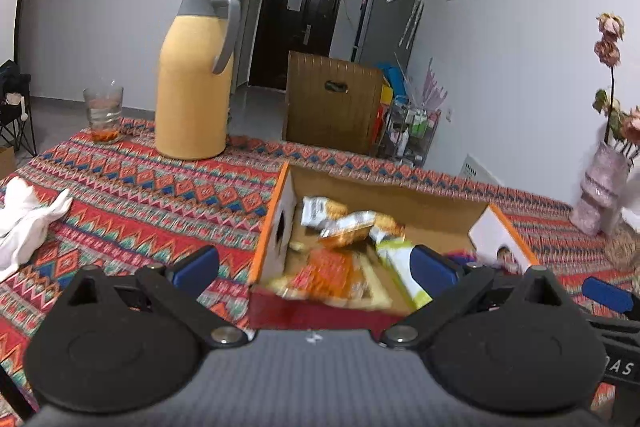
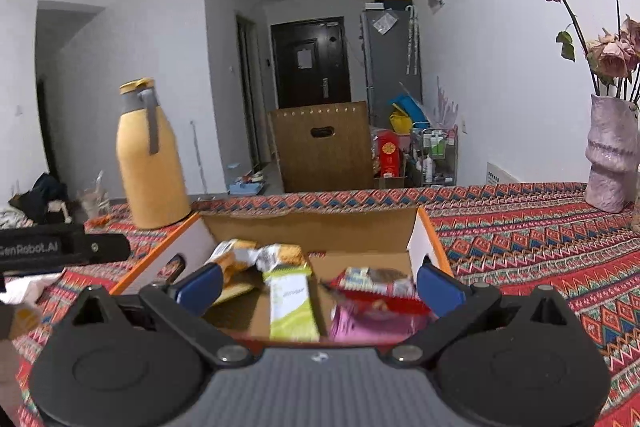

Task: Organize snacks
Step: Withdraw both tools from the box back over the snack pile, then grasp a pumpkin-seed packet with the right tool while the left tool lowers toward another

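Note:
An open cardboard box [image 1: 400, 201] with orange edges stands on the patterned tablecloth and holds several snack packets: orange-and-white wrappers [image 1: 348, 221], an orange packet [image 1: 328, 269] and a green-and-white bar [image 1: 404, 267]. My left gripper [image 1: 316, 267] is open and empty, just above the box's near edge. In the right wrist view the same box [image 2: 320, 223] shows the green-and-white bar [image 2: 292, 307], a red packet [image 2: 376, 285] and a pink packet [image 2: 360, 327]. My right gripper [image 2: 320, 287] is open and empty over the box's near side.
A yellow thermos jug [image 1: 196, 75] and a glass [image 1: 103, 115] stand at the table's far left. A white cloth [image 1: 24, 223] lies at the left edge. A pink vase with dried roses [image 2: 612, 155] stands at the right. The other gripper's blue finger [image 1: 606, 293] shows at right.

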`<state>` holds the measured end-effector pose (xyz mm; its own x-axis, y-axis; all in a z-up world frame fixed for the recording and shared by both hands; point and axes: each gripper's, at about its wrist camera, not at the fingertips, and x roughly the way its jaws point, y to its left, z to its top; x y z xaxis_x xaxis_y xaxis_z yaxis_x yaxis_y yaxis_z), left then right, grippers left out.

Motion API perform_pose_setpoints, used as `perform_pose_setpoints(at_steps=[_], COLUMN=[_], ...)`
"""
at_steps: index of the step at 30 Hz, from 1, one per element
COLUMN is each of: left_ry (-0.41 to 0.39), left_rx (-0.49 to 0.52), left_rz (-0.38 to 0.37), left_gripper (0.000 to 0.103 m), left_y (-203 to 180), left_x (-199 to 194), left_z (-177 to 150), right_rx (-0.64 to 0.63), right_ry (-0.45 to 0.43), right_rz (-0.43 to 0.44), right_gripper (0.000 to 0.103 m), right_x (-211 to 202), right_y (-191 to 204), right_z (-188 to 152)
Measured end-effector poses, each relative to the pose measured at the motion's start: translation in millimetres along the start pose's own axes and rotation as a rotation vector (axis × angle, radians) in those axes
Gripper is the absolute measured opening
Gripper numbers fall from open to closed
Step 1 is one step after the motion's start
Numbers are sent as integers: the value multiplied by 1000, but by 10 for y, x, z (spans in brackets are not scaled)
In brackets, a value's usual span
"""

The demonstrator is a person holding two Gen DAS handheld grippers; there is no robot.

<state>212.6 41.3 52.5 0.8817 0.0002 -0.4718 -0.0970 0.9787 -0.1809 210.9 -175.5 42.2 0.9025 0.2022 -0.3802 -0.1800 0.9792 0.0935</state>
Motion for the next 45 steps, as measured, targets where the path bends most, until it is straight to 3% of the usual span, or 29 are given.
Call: perform_pose_setpoints(at_steps=[14,25,33,35,37,45], left_ry=[133,142,142,141,142,143], left_rx=[39,99,102,101,96,89], left_rz=[-9,-7,-14,-16,-18,-20], left_gripper=[103,103,103,103,103,103], left_y=[382,406,385,389,397,405], left_x=[-504,-538,-518,-518,-516,-515], left_z=[-774,-1163,-1182,-1185,-1183,-1182], right_rx=[-9,-1,-41,-54,-74,-162], right_ry=[140,234,262,262,270,273], right_rz=[70,92,83,76,76,94], right_gripper=[103,103,102,94,78,54], right_x=[-616,-875,-794,-776,-761,-785], right_y=[199,292,421,454,492,647], right_z=[-634,-1077,-1185,-1200,-1216,-1269])
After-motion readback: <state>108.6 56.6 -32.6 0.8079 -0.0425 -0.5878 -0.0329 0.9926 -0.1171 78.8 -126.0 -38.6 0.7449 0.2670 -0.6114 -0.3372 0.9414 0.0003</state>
